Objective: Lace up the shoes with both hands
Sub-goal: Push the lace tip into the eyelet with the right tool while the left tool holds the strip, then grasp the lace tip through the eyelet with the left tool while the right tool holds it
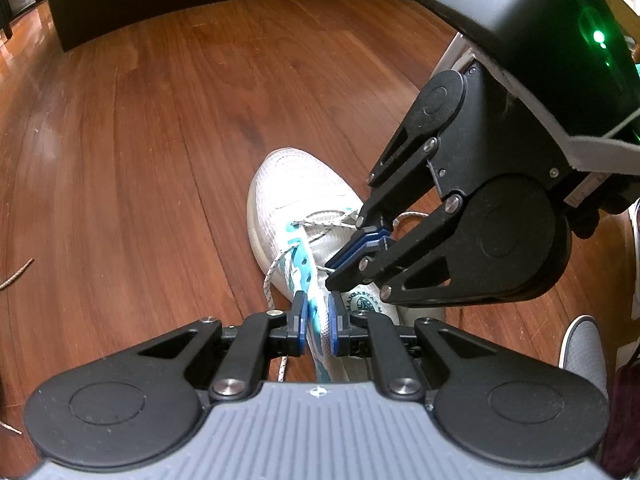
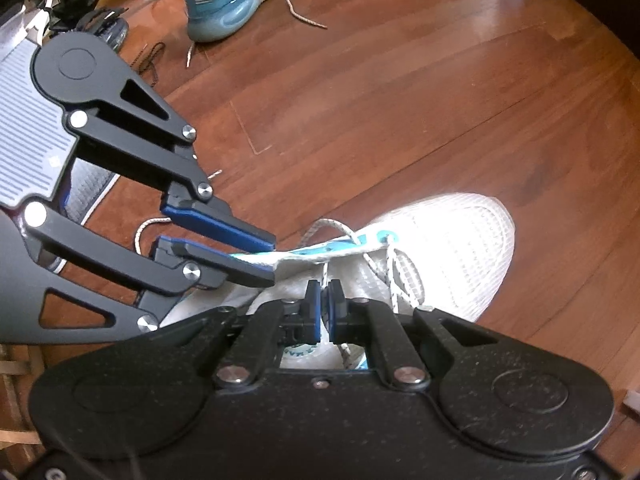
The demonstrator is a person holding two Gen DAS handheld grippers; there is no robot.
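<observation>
White shoe (image 1: 304, 216) lay on wood floor (image 1: 140, 140). Left gripper (image 1: 318, 320) clamped eyelet flap (image 2: 312, 254). Right gripper (image 2: 323, 300) closed on lace (image 2: 326, 270), blocking tongue. 1 blue shoe (image 2: 224, 4) well apart.

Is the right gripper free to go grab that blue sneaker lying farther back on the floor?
Probably not yet: the right gripper is shut on the lace of the white shoe. The floor toward the blue sneaker looks open.
</observation>
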